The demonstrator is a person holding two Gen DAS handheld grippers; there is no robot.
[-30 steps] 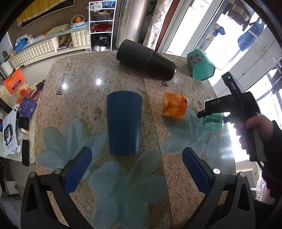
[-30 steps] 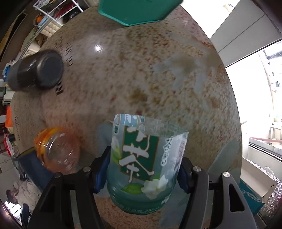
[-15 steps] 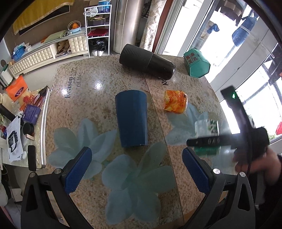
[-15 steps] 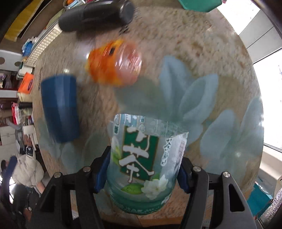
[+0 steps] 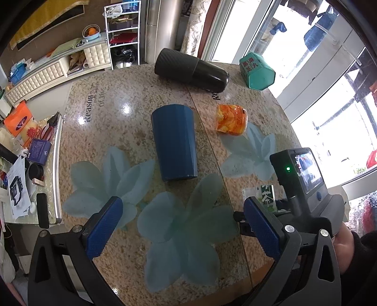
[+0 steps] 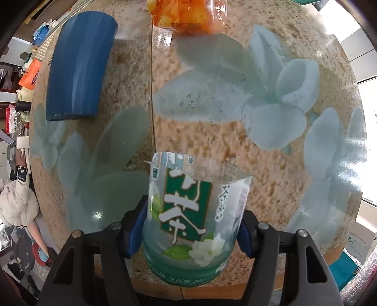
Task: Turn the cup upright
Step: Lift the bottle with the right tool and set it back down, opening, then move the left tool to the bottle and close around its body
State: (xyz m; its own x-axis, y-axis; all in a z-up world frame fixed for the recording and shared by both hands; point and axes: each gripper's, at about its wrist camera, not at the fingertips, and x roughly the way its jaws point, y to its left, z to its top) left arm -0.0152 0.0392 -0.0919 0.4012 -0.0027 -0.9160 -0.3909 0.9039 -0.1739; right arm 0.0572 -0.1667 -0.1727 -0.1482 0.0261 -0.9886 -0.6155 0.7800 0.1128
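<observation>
My right claw (image 6: pixel 192 231) is clamped on the cut green-tea bottle cup (image 6: pixel 193 219), held above the desk (image 6: pixel 235 131) near its front edge; mid-flip, carry step. Left claw (image 5: pixel 182 227) hangs wide open, empty, pointed at the blue cup (image 5: pixel 174 141) lying on its side. Next: finish turning mouth-up, lower flat, release. Versus a second ago, the right claw has swung back from beside the orange jar (image 5: pixel 232 120) toward me.

1. Bright daylight from blown-out windows (image 5: pixel 325 113) at right.
2. Specular glare spots on glossy tabletop (image 5: pixel 127 108).
3. Strong fisheye bending, dark vignette at corners.
4. Slight motion blur across right wrist view; orange jar (image 6: pixel 188 14) smeared.
</observation>
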